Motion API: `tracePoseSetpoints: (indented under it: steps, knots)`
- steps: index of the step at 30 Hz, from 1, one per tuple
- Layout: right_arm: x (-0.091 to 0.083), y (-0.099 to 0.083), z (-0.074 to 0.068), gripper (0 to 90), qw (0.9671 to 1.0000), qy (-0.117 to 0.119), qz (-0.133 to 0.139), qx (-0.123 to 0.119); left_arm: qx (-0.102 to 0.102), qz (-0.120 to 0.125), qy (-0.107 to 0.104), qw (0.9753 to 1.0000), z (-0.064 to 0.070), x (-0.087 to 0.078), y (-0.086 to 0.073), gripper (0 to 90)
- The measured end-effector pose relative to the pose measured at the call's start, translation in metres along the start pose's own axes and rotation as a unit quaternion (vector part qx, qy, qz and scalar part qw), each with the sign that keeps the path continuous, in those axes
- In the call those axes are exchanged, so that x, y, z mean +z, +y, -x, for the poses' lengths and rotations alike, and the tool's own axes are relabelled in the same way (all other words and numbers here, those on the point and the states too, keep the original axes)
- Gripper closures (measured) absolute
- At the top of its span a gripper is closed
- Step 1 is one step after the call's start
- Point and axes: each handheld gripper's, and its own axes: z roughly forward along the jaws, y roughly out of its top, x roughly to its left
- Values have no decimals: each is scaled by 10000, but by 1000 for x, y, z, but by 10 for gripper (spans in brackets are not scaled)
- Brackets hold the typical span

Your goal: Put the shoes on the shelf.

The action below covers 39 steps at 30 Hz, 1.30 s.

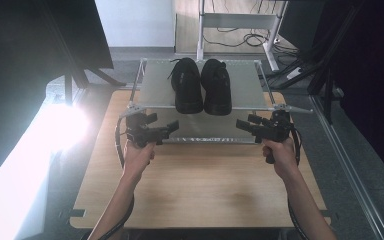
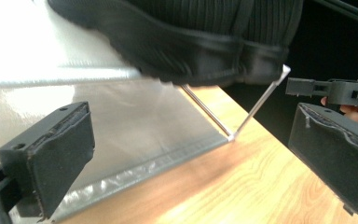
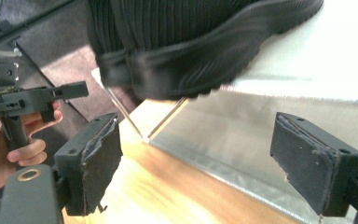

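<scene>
shoes: black pair (image 1: 202,85) side by side on rack's top shelf, 12 o'clock, toes toward person
rack: metal two-tier (image 1: 155,82), far half of worktop (image 1: 195,185)
left claw (image 1: 166,129): 9 o'clock, wide open, empty
right claw (image 1: 245,125): 3 o'clock, wide open, empty
why: both aimed inward below shoes, likely staging a pickup

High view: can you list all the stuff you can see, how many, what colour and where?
shoes: two, black, side by side on the top shelf of the rack, toes toward the far side
rack: one, silver-grey metal, two shelves, at the far end of the table
table: one, light wood, in the middle
desk frame: one, white, on the floor beyond the rack
cables: several, dark, on the floor under that frame
left gripper: one, black, in the person's left hand, open, before the rack's lower shelf
right gripper: one, black, in the right hand, open, facing the left one
</scene>
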Motion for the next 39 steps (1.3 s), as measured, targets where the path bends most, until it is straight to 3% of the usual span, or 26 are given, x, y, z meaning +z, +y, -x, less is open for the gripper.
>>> tracePoseSetpoints:
  steps: [7,16,29,35,39]
  knots:
    - [-9,-18,-4,135,9994,-91,-166,-292,69,-63,-9,10000,0,-12,-21,0]
    - [-24,-44,-3,119,9980,-293,-314,-453,348,-114,62,9993,4,-30,-48,0]
    - [-24,-93,-5,8,9925,-560,-872,-649,702,-552,190,9958,12,-32,-98,0]
    - [-16,-112,-5,0,9862,-795,-1167,-863,739,-762,371,9937,9,-26,-127,0]
    - [-10,-125,-8,0,9787,-1014,-1385,-1130,863,-1036,537,9894,9,-20,-143,0]
